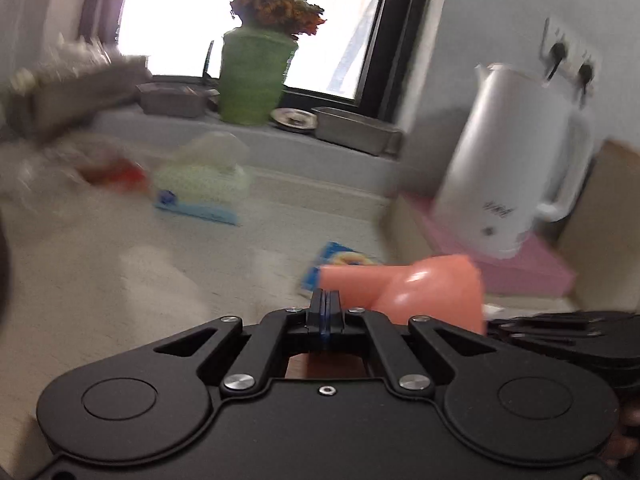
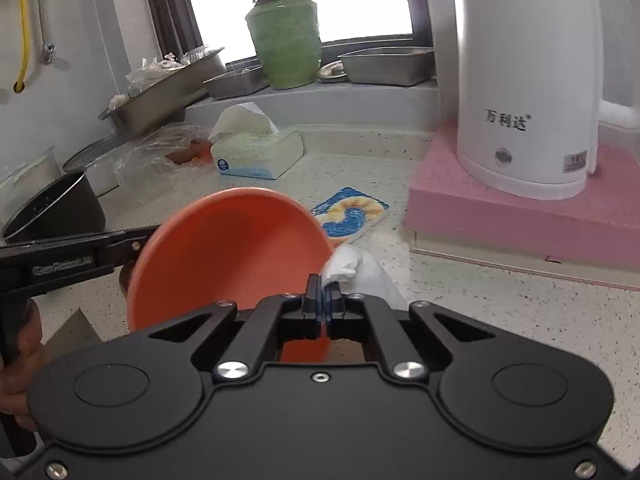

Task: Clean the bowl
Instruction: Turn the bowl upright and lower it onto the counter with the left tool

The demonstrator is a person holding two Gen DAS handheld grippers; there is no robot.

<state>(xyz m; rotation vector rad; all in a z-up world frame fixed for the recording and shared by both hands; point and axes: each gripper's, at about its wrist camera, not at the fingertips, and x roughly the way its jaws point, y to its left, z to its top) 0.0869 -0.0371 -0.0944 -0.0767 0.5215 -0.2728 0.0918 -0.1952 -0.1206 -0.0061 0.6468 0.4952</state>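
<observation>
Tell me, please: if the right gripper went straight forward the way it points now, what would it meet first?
Holding the white tissue, the right gripper would probably meet the orange bowl rim almost at once. Beyond lies the blue patterned packet on the counter, though depth is unclear.

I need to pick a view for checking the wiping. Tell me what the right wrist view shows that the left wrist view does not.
Only the right wrist view shows the orange bowl's open inside, the white tissue clamped in the right gripper, the black pot and the left gripper at the bowl's rim.

Only the left wrist view shows the wall sockets.

Both show the bowl, the white kettle, green vase, tissue box and blue sponge.
</observation>
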